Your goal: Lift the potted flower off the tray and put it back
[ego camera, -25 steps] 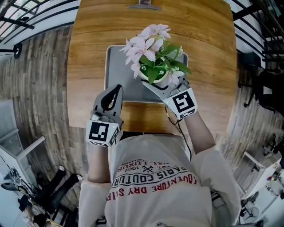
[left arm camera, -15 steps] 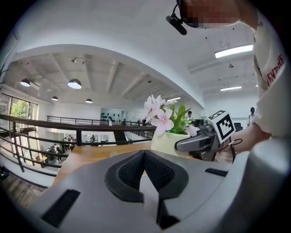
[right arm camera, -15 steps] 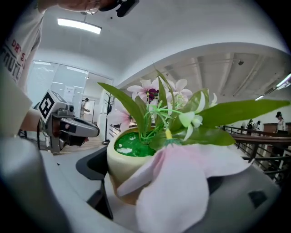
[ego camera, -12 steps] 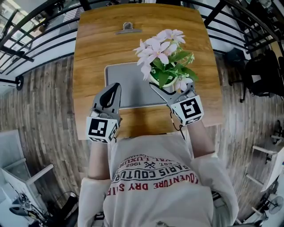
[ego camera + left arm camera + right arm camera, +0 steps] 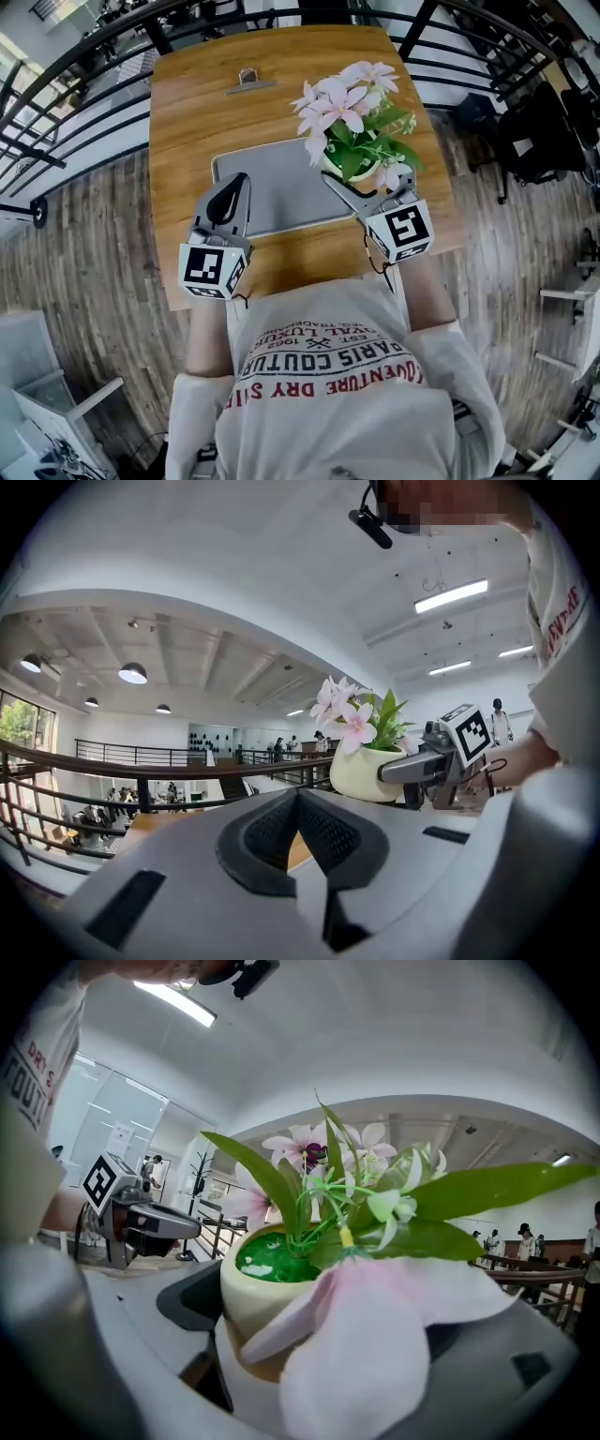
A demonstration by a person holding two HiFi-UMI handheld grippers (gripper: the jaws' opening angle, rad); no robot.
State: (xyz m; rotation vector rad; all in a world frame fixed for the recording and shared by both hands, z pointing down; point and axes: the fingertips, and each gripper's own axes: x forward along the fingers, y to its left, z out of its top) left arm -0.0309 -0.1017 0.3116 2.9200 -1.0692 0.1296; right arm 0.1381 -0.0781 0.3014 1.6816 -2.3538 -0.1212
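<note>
I see a grained, lightly glossy wood table (image 5: 187, 103), a smooth matt grey tray (image 5: 272, 187), a glossy cream pot (image 5: 246, 1288), and matt grey plastic on my left gripper (image 5: 298, 799).

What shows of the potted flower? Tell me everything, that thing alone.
The potted flower is a rounded, smooth cream pot topped with green filler, carrying pale pink blossoms and long green leaves. It sits upright, clamped at the pot between the tongs of the right gripper, apparently raised above the right edge of the grey tray. Nothing else is seen touching it.
</note>
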